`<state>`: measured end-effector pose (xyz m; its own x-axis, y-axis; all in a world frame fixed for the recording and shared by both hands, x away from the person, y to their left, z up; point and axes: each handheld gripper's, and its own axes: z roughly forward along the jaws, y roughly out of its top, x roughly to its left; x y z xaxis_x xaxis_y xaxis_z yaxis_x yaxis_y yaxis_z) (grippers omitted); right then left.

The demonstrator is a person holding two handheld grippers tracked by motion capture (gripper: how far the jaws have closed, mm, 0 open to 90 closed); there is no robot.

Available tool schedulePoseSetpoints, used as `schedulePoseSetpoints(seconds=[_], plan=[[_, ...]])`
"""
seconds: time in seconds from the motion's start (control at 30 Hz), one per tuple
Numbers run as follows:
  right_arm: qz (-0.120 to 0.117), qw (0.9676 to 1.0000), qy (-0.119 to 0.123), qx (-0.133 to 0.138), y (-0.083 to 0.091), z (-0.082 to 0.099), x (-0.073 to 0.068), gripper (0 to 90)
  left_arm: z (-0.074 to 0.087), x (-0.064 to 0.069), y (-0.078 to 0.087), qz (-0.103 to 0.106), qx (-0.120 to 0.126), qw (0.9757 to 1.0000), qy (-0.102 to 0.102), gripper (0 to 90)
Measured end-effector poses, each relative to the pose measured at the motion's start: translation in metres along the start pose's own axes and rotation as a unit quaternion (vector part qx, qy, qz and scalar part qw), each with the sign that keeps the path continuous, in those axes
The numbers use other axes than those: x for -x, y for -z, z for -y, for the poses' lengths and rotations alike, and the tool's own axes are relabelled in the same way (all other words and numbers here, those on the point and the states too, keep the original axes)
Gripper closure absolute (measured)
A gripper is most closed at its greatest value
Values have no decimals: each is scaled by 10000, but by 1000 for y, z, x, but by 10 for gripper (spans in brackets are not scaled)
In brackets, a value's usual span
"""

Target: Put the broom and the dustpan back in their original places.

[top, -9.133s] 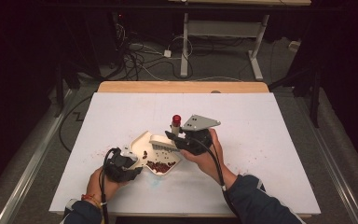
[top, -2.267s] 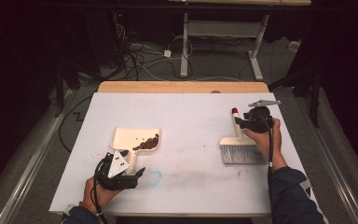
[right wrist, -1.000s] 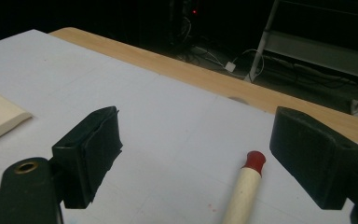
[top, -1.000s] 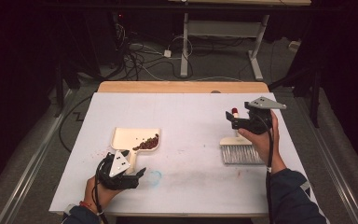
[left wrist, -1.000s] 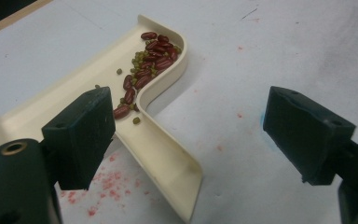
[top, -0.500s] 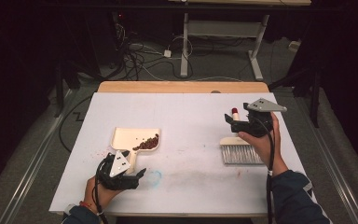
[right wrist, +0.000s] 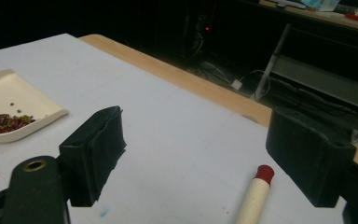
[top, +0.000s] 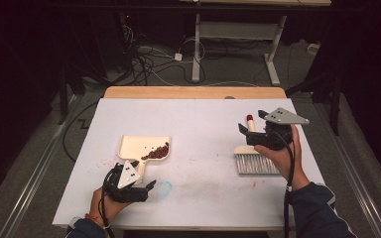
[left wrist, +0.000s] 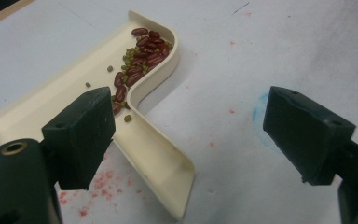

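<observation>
Right gripper point(top: 250, 130) now lifted off the brush point(top: 254, 157) (both grippers' fingers apart).

one dustpan point(top: 141, 147), one brush point(top: 254, 159), two tongs.

— Is there any text, label or number to read here?

— No, I cannot read any. The dustpan point(left wrist: 154, 140) is plain cream, with no brand on it.

— And on the brush point(top: 254, 157) or the bench point(top: 203, 124)?

— Nothing there too. The bench has only red and blue stains, not letters. The grey plates on the grippers carry no sign that I can see.
</observation>
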<state>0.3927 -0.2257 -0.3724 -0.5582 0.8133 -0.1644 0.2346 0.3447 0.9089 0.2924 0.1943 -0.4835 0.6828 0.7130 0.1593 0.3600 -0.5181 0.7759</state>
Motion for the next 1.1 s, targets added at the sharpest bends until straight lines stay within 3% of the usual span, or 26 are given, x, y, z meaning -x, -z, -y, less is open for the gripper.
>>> schedulePoseSetpoints(seconds=[0.5,1.1], plan=[[-26,9996,277,61,14,2,-15,192,0,1,0,19,-22,10000,-52,162],[38,9991,415,104,32,9,-15,192,0,1,1,21,-18,10000,-67,162]])
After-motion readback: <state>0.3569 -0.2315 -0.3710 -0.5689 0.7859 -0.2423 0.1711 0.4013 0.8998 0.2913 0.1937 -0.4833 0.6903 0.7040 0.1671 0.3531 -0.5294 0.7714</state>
